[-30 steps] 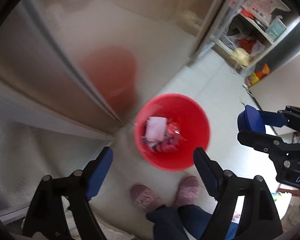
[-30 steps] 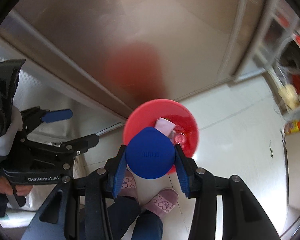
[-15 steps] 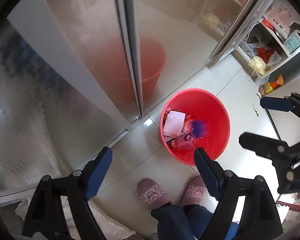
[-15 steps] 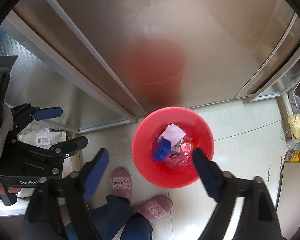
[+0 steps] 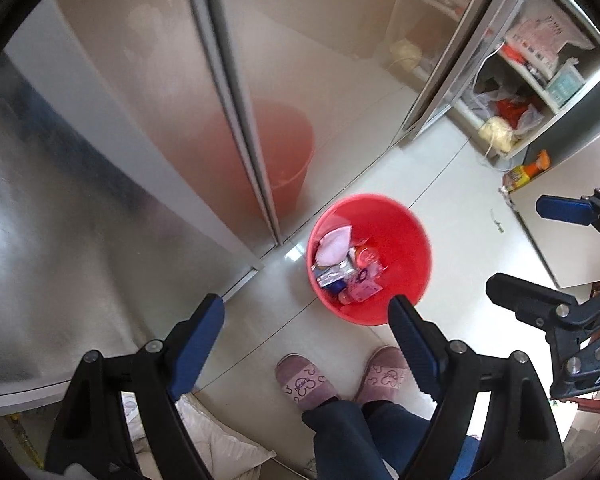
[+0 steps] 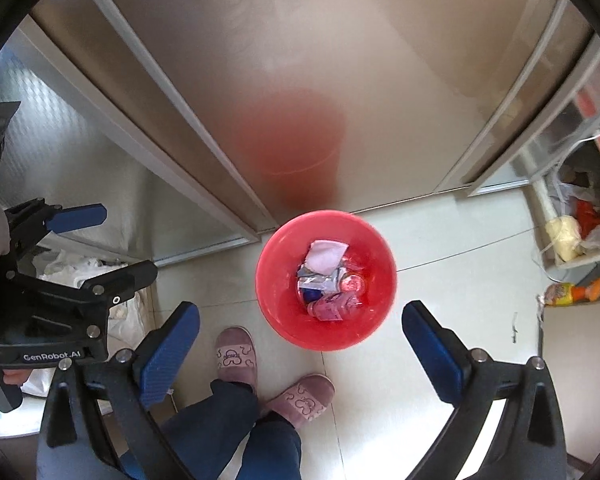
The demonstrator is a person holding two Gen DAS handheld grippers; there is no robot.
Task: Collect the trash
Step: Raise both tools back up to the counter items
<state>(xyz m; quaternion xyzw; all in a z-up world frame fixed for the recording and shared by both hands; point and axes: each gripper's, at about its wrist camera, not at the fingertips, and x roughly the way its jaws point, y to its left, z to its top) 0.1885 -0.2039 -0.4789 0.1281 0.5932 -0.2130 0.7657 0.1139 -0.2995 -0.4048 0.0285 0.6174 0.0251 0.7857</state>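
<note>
Red bucket (image 6: 326, 280) on the floor holds several discarded wrappers (image 6: 326, 280). Right gripper (image 6: 300, 344) is opening, empty; left gripper (image 5: 306, 334) spread, empty. No loose trash visible; further items undetermined.

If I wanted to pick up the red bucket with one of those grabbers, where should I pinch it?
Probably the rim of the red bucket, coming straight down from above. The bucket stands upright on the floor with its mouth open upward, and its body looks too wide for the jaws. One finger goes inside, one outside, on the side away from the trash. No handle is visible.
</note>
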